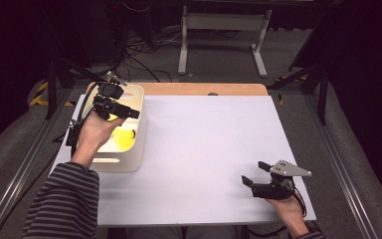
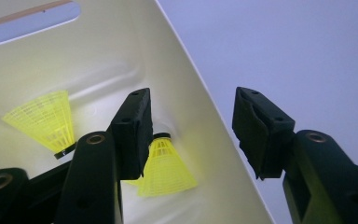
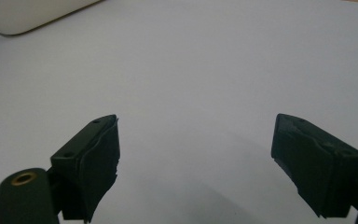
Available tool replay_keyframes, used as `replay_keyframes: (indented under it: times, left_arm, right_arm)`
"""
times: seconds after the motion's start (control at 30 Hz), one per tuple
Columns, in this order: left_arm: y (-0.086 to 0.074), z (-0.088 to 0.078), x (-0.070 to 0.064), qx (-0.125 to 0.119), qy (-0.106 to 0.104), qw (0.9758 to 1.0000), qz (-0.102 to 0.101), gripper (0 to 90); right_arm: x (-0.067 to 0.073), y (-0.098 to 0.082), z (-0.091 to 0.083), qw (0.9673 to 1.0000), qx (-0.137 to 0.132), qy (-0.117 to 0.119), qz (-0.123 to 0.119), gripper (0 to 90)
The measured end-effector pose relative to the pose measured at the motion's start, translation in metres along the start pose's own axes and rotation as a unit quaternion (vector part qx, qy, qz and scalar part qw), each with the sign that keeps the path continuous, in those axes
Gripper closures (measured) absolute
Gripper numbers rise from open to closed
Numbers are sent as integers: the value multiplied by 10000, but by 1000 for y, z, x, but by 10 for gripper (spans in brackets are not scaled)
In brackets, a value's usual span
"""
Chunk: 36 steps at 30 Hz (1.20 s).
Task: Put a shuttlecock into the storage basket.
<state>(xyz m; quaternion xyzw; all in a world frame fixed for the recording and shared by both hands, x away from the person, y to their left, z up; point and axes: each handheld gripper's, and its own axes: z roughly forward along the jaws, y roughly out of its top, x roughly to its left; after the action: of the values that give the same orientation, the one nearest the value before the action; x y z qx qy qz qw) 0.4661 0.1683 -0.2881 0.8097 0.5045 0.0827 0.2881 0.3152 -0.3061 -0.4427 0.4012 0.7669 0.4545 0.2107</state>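
My left gripper (image 1: 131, 113) hangs over a cream plastic bin (image 1: 140, 144) at the table's left side. In the left gripper view its jaws stand open (image 2: 191, 126) with nothing held. One jaw is above the bin's inside and the other above the white table beyond the bin's wall (image 2: 205, 121). Two yellow shuttlecocks lie on the bin's floor, one (image 2: 44, 119) toward its far end and one (image 2: 168, 168) close to the wall below the jaw. My right gripper (image 1: 254, 173) rests low at the table's front right, open and empty (image 3: 196, 149).
A white sheet (image 1: 204, 149) covers the table, with a wooden strip (image 1: 204, 89) showing along its far edge. The bin's corner (image 3: 23, 16) shows far off in the right gripper view. Metal rails, cables and a stand lie on the floor beyond the table.
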Motion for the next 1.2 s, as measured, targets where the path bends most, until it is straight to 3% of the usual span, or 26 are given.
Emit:
replay_keyframes:
  times: [1.2]
  left_arm:
    - [11, 16, -38, 171, -148, 9985, 507, 418]
  right_arm:
    - [0, 0, 0, 10000, 11, 3, 8, 161]
